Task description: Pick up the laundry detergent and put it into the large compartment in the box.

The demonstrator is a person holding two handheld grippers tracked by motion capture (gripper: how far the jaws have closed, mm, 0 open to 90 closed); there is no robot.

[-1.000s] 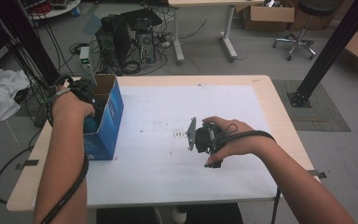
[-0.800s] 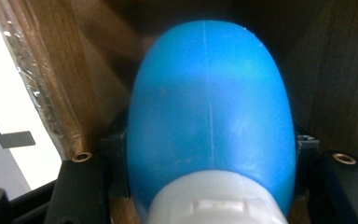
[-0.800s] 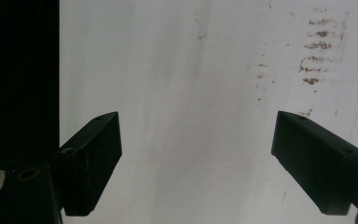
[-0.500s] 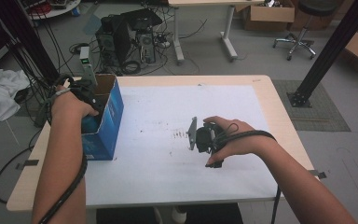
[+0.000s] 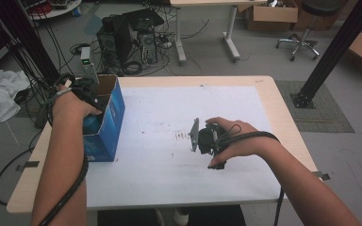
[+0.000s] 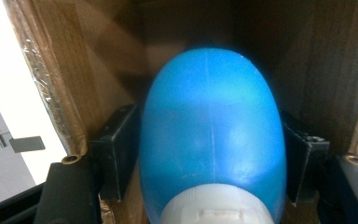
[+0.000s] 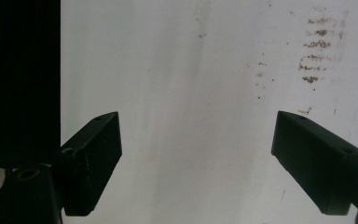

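Blue bottle (image 6: 209, 140) sits inside cardboard box (image 5: 104, 123); left gripper (image 6: 209, 158) jaws just easing apart around it. Release nearly done; right gripper (image 7: 196, 158) open, idle.

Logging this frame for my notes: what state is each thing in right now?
Blue box: upright, top open.
Blue bottle: inside the box, between the left tool's jaws, which have just been opening.
Left tool: in the box.
Right tool: open, empty, over the white sheet.

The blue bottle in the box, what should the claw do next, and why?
Probably open wider and back out. The left claw has just been opening, the blue bottle between its jaws is already down inside the cardboard box, so it looks delivered.
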